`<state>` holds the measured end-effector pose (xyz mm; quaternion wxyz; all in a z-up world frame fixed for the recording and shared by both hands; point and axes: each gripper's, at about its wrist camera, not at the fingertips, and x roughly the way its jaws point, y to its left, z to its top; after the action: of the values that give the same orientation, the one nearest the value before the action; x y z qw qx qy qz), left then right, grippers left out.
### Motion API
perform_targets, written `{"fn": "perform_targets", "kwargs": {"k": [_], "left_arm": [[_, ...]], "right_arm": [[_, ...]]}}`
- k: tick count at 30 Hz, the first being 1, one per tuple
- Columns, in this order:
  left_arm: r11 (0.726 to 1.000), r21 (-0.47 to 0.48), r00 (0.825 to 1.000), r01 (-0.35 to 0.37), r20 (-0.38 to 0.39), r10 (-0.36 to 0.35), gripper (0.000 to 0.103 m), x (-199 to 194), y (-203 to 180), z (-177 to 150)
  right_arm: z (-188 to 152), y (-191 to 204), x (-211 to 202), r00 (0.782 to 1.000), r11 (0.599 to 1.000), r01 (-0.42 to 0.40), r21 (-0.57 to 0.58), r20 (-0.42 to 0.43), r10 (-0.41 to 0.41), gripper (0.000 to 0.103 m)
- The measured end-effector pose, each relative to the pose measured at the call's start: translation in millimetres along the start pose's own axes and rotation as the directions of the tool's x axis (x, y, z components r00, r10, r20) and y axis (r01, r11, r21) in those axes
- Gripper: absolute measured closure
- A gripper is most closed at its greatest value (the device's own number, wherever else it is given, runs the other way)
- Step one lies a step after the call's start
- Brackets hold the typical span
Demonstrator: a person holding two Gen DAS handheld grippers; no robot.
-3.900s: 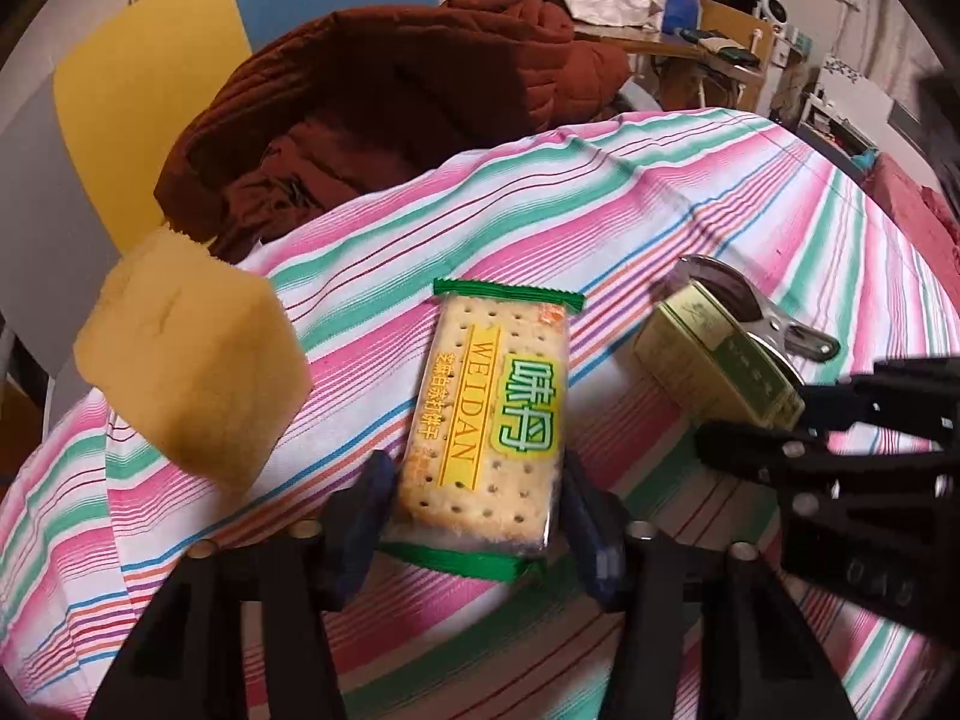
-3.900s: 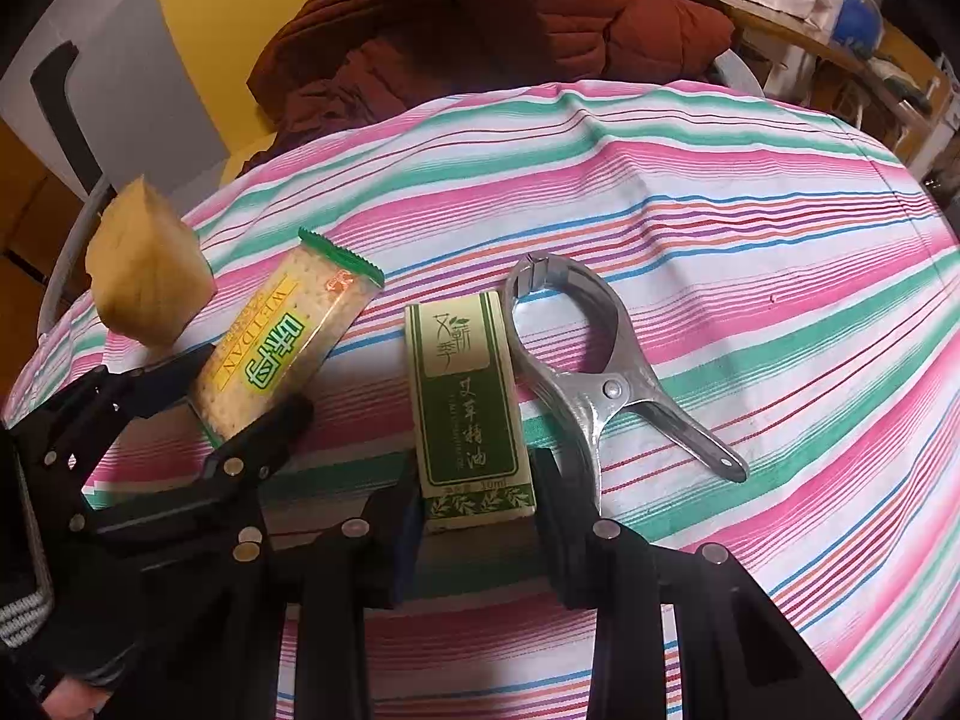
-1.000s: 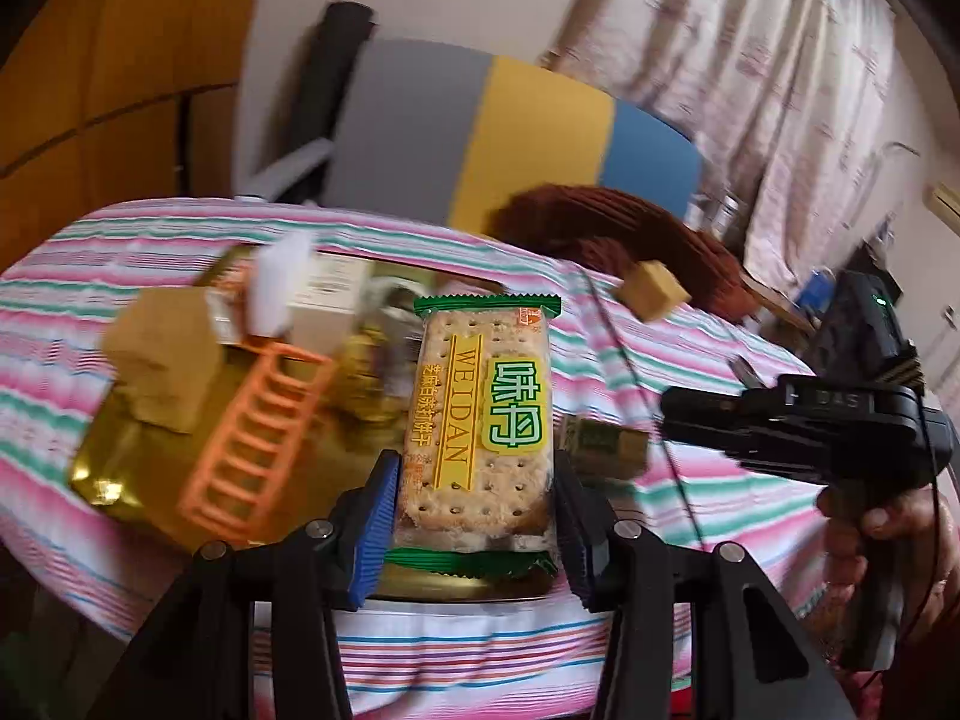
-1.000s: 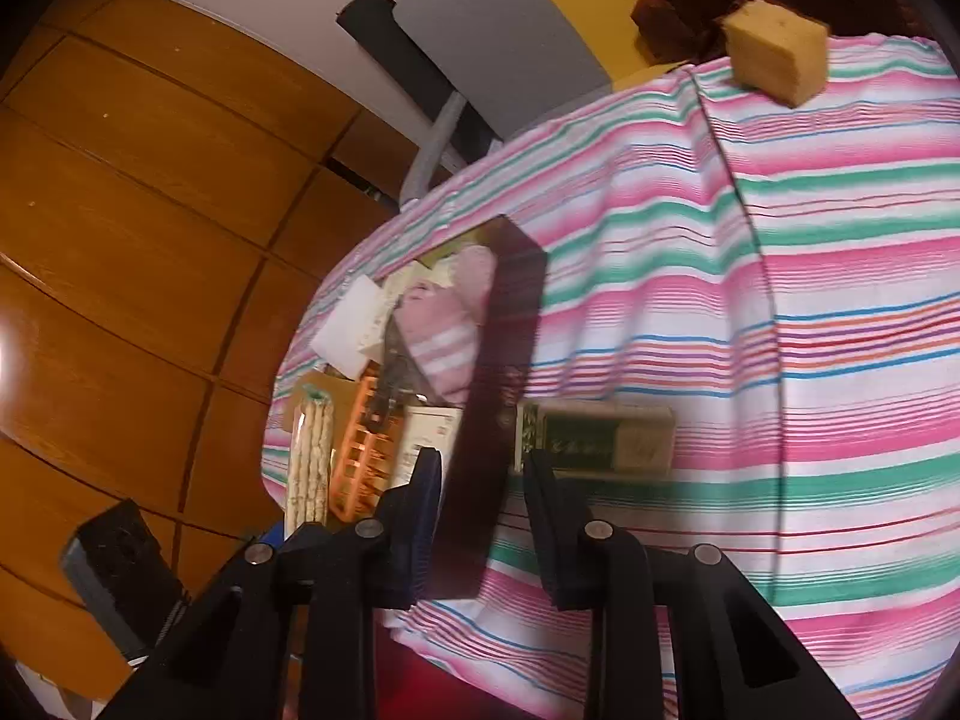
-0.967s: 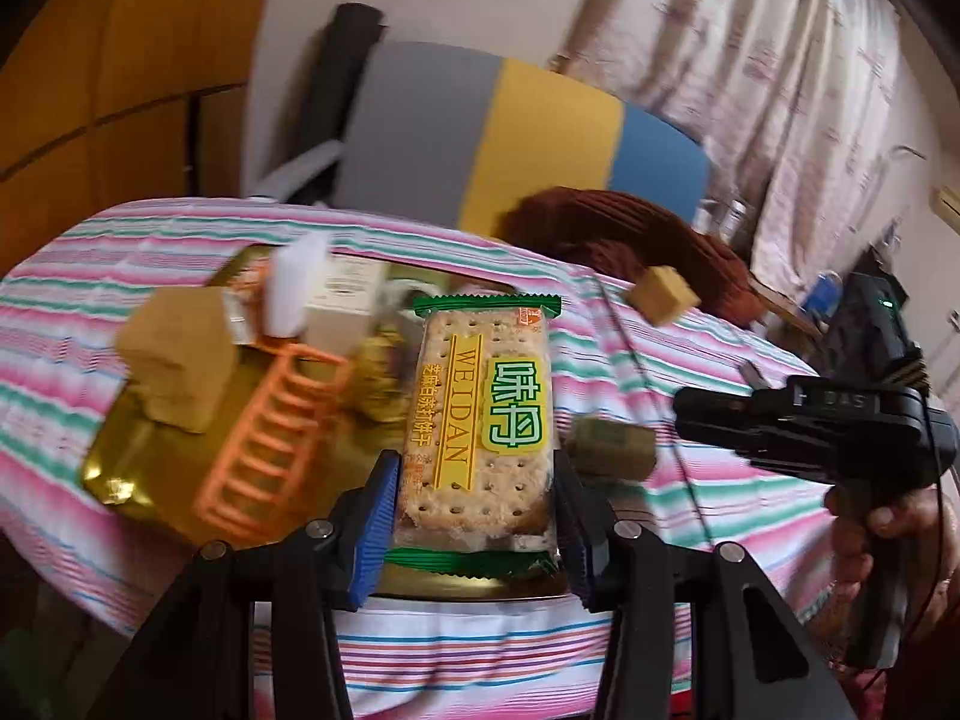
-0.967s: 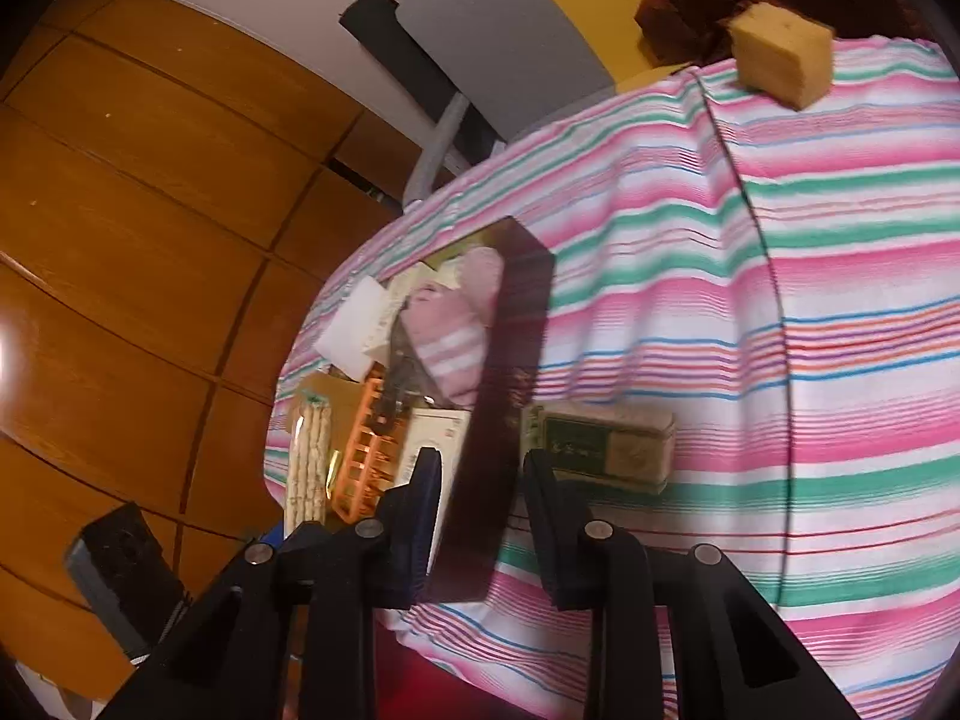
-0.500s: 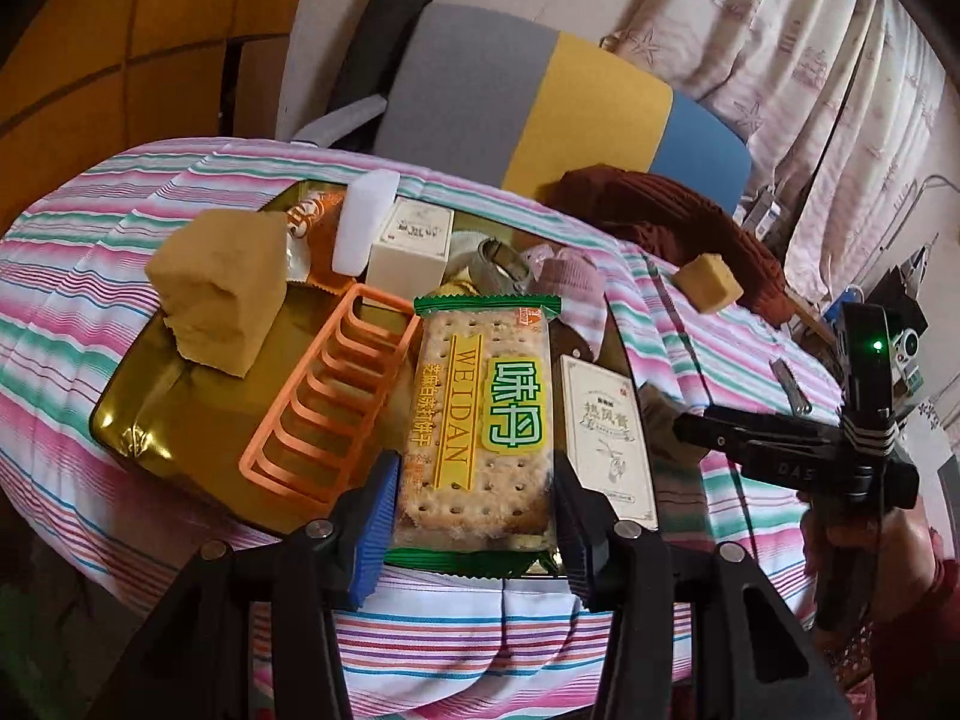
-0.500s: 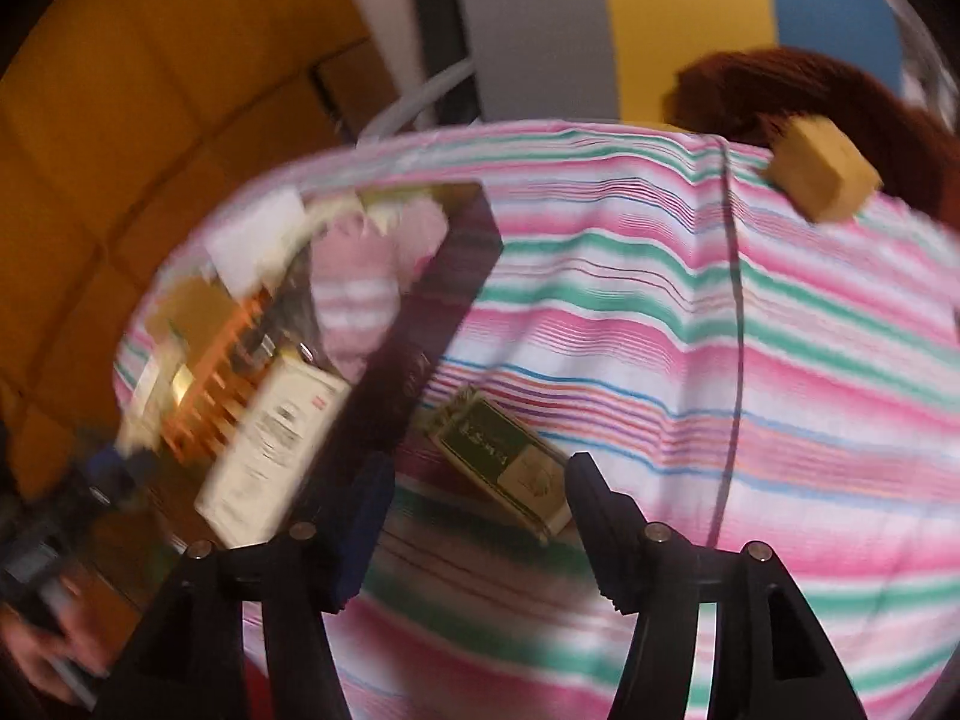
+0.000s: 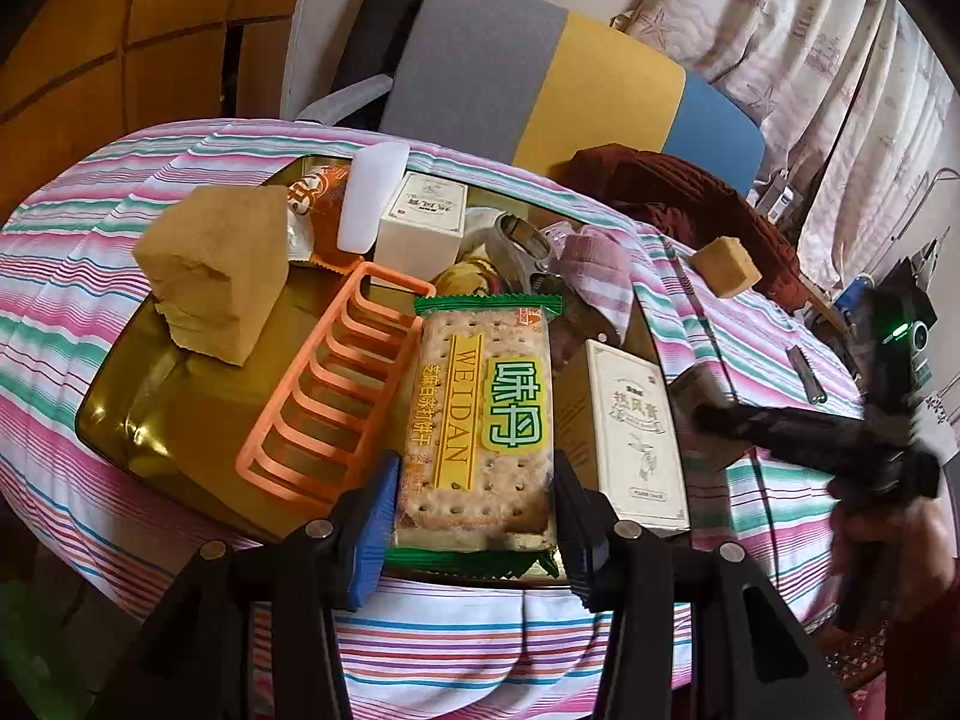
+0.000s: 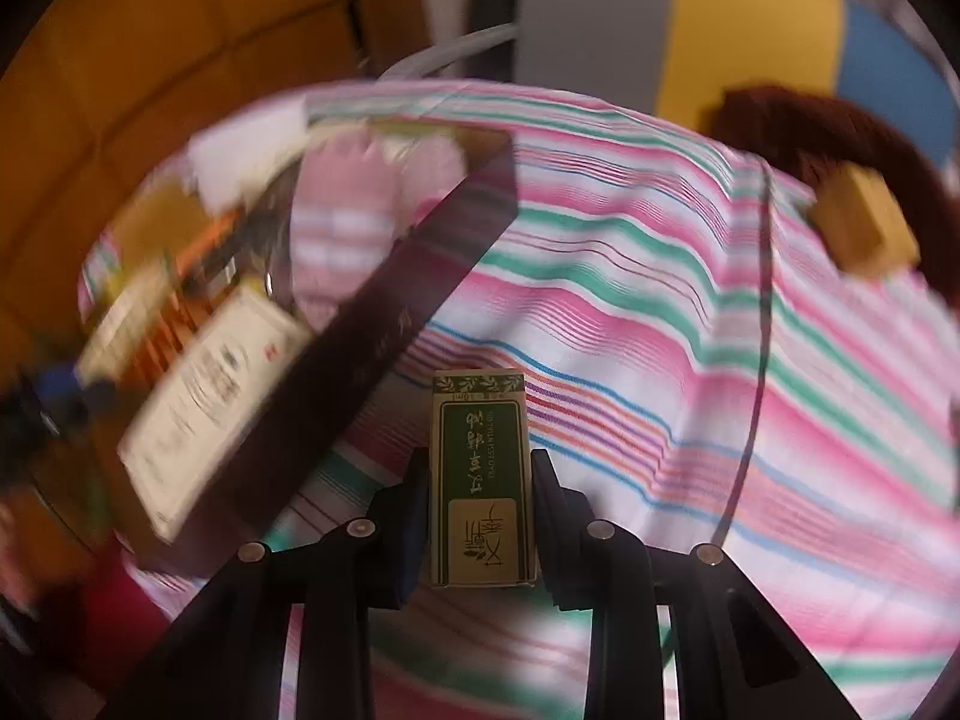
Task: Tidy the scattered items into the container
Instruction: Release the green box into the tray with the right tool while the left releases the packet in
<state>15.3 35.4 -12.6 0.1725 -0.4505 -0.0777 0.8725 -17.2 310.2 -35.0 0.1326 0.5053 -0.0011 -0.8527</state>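
Left gripper: bottom centre of the left wrist view, pointing up-frame over the near edge of the tinted amber translucent tray. Blue-padded fingers sit narrow, clamped on the long sides of the clear-and-green-wrapped cracker packet with yellow "WEIDAN" label. Packet lies flat along the fingers, over the tray's lower centre.

Tray contents, left wrist view:
- orange plastic slotted rack, just left of the packet
- tan sponge block, upper left
- white flat carton with ink drawing, just right of the packet
- white cube box and white plastic bar, top centre
- pink striped cloth, upper right
- orange snack wrapper, top left, partly hidden

Right gripper: bottom centre of the right wrist view, pointing up-frame, level above the pink, green and white striped tablecloth. Fingers narrow, gripping the small green-and-gold rectangular box with Chinese print by its long sides. Box is upright in frame, lower right of the tray's dark wall, outside the tray. Heavy motion blur on the left half of this view.

In the left wrist view the right gripper is a blurred black shape at right edge, with the hand under it; its grip can't be read there.

Second, smaller tan sponge cube is on the cloth, upper right of frame, well apart from the tray, touching the dark red quilted jacket.
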Motion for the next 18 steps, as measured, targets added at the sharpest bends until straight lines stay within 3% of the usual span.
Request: {"fn": "perform_targets", "kwargs": {"k": [4, 10, 15, 18], "left_arm": [[1.000, -0.001, 1.000, -0.003, -0.018, 0.003, 0.055, 7.2, 4.0, 1.1], [1.000, -0.006, 0.999, -0.018, -0.039, 0.018, 0.055, 18.1, 6.2, 4.7], [1.000, -0.023, 0.998, -0.008, -0.056, 0.006, 0.055, 20.7, 8.4, 7.7], [0.998, -0.054, 0.998, 0.030, -0.059, -0.034, 0.053, 15.9, 13.2, 7.9]], "right_arm": [[1.1, -9.8, -28.2, 0.988, 0.974, -0.145, 0.171, 0.085, 0.132, 0.071], [19.9, 33.7, -44.3, 0.937, 0.921, -0.337, 0.194, 0.160, 0.310, 0.072], [34.9, 73.0, -24.8, 0.916, 0.894, -0.399, 0.203, 0.136, 0.377, 0.072], [37.6, 92.3, -16.5, 0.923, 0.901, -0.384, 0.201, 0.124, 0.365, 0.070]]}}
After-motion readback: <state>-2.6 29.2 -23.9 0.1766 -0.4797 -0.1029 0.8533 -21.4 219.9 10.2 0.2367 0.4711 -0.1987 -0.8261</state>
